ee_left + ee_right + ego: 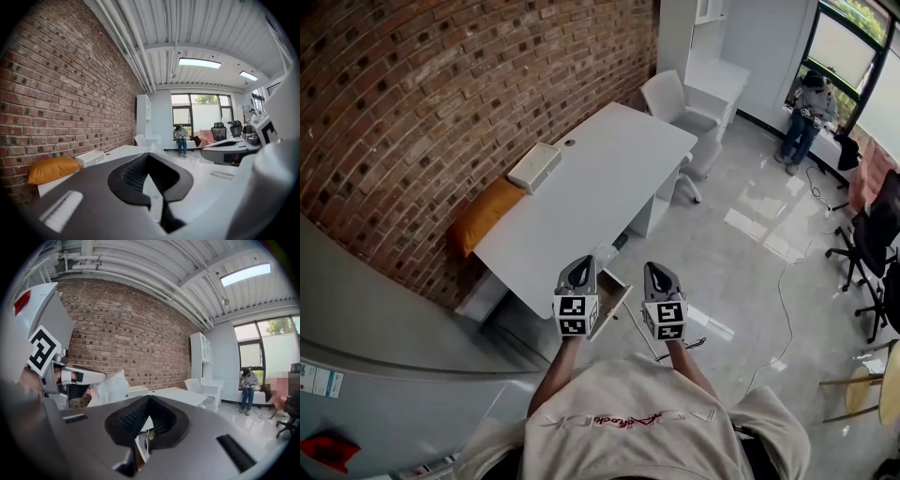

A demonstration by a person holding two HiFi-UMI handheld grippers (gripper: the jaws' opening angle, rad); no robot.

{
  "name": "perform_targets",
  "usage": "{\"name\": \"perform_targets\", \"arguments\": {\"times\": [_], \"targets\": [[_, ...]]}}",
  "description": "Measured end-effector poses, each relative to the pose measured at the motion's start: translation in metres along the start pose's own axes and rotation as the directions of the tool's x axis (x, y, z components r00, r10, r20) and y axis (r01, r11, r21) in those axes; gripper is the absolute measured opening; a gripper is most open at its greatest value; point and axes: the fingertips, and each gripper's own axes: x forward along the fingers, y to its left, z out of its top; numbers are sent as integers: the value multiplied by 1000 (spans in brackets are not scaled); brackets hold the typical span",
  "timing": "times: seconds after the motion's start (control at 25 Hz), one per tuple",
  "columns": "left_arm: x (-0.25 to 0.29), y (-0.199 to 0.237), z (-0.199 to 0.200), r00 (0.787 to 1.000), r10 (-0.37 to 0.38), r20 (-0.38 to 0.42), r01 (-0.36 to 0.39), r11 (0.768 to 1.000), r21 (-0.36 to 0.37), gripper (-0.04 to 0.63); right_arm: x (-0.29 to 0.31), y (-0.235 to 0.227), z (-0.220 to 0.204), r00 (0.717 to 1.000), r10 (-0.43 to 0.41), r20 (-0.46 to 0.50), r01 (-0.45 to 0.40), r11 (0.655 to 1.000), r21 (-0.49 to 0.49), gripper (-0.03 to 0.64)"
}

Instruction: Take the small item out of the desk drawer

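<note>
Left gripper point(581, 267) pinched tight on a small clear plastic packet point(111, 386), which pokes up past its jaw tips; right gripper point(661, 270) jaws pressed together, nothing between them; both held up side by side off the near end of the white desk point(600, 178), well apart from it; packet is clear of the desk, so the take-out step looks done; drawer itself hard to make out at the desk's near corner, cannot tell whether it is open; likely left: shut the drawer if needed, put the packet down; white box point(534, 167) on the desk's wall side untouched.
</note>
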Motion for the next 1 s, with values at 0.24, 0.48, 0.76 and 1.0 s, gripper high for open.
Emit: {"name": "perform_targets", "arguments": {"times": [0.24,0.48,0.76,1.0], "targets": [[8,-3,2,1000,-17,5,17,1000,-1,8,2,-8,-1,1000,-18,-4,18,1000,3,11],[12,-7,-2,1000,-26,-11,26,1000,-10,6,4,-9,0,1000,-20,-7,20,1000,7,11],[14,-4,-1,1000,-26,-3,26,1000,-7,6,8,-9,0,1000,-20,-6,20,1000,4,11],[17,-2,0,1000,-20,-3,20,1000,-8,6,13,-11,1,1000,-13,-11,13,1000,-1,11]]}}
